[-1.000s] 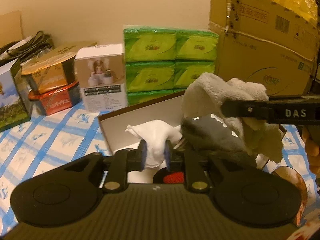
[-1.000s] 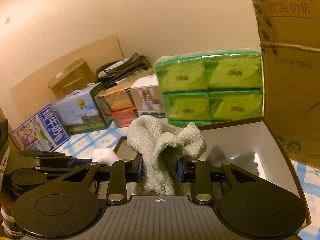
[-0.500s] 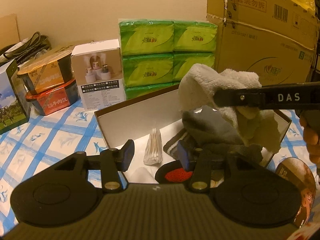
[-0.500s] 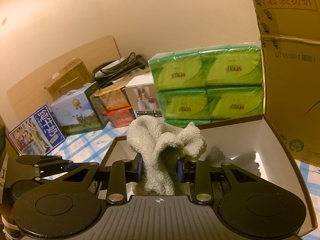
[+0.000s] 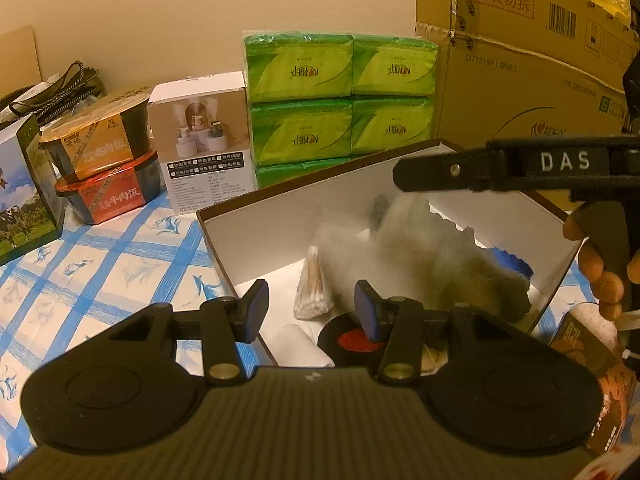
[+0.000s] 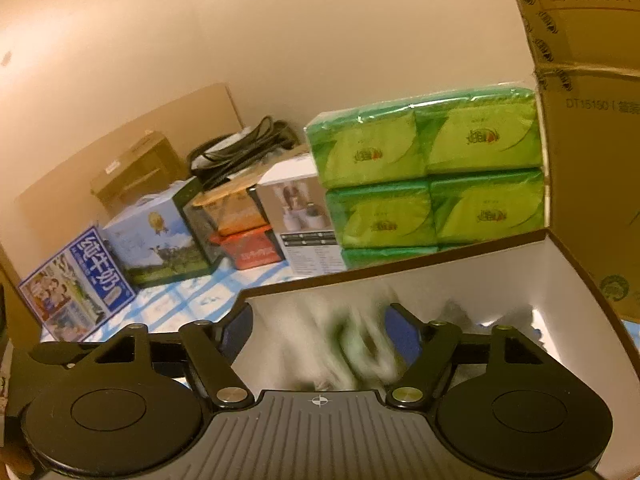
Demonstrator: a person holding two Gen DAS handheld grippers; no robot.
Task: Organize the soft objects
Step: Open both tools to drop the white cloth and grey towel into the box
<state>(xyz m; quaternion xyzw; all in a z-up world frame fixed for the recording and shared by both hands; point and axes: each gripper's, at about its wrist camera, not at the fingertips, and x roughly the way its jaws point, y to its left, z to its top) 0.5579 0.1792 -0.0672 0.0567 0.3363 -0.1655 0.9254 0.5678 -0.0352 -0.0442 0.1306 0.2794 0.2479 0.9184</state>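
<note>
An open box [image 5: 224, 216], white inside with a brown rim, stands on the blue-checked cloth. A grey towel [image 5: 380, 248] shows as a blur dropping into it, beside a dark cloth [image 5: 484, 284] and a bag of cotton swabs [image 5: 312, 292]. My right gripper [image 6: 320, 332] hangs over the box [image 6: 400, 266]. Its jaws are opening, and the blurred towel [image 6: 352, 344] falls between them, free of the pads. One right finger [image 5: 500, 164] crosses the left wrist view. My left gripper [image 5: 312, 312] stands open at the box's near edge with nothing between its fingers. A white cloth [image 5: 296, 344] lies just under it.
Green tissue packs [image 5: 340, 100] are stacked behind the box, with a big cardboard carton [image 5: 520, 80] to their right. Further left stand a white product box [image 5: 200, 140], two stacked food bowls [image 5: 100, 160] and milk cartons [image 6: 156, 236]. A person's fingers [image 5: 600, 276] show at the right edge.
My left gripper let go of the white cloth and opened. My right gripper then spread its jaws, and the grey towel it held dropped toward the box floor.
</note>
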